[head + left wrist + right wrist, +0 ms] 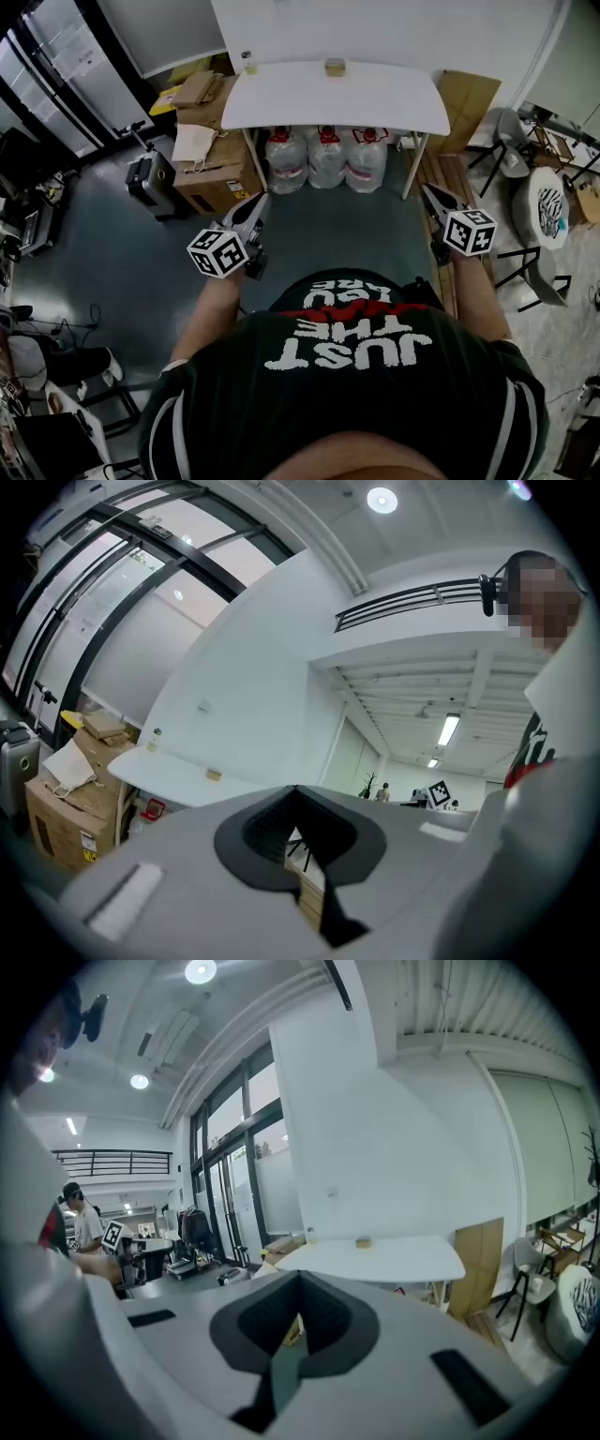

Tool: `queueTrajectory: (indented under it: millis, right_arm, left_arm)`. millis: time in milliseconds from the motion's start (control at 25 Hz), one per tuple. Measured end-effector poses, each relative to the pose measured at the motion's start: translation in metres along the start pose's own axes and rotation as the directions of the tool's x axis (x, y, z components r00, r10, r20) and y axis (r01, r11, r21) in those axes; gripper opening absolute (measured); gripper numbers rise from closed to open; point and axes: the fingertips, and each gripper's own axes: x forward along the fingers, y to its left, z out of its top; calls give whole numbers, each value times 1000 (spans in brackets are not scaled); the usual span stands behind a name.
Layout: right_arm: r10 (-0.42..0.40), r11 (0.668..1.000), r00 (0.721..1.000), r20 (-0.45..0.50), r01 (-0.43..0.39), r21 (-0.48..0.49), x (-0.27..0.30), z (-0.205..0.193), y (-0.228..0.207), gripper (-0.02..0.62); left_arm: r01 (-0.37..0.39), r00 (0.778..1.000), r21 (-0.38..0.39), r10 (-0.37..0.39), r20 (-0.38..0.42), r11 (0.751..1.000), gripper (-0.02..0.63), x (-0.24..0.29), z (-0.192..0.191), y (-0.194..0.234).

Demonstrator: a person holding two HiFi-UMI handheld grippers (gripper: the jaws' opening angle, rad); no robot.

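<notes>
Both tongs closed and empty, held well short of the white table (375,108).
Your left gripper (260,200) and right gripper (427,191) each have their jaws pressed together on nothing. Nearest ahead, a cardboard box (211,178) sits left of the table and three water jugs (326,157) stand under it. At the table's far edge rest a small block (335,67) and, by its left corner, a small bottle (248,62).

A: status on left claw (254,210)?
B: My jaws are closed tip to tip, nothing between. It sits low in front of my torso, left forearm (202,321) angled inward.
A: right claw (433,196)?
B: Same. Jaws together, empty, pointing forward, about level with the other.
</notes>
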Motion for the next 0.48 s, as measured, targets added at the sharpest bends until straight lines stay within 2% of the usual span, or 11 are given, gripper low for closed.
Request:
queueTrajectory:
  millis: [480]
  right_arm:
    - [7, 999, 1000, 27, -8, 49, -14, 5, -29, 6]
  left_arm:
    - [-12, 1000, -6, 12, -3, 1000, -2, 19, -5, -21]
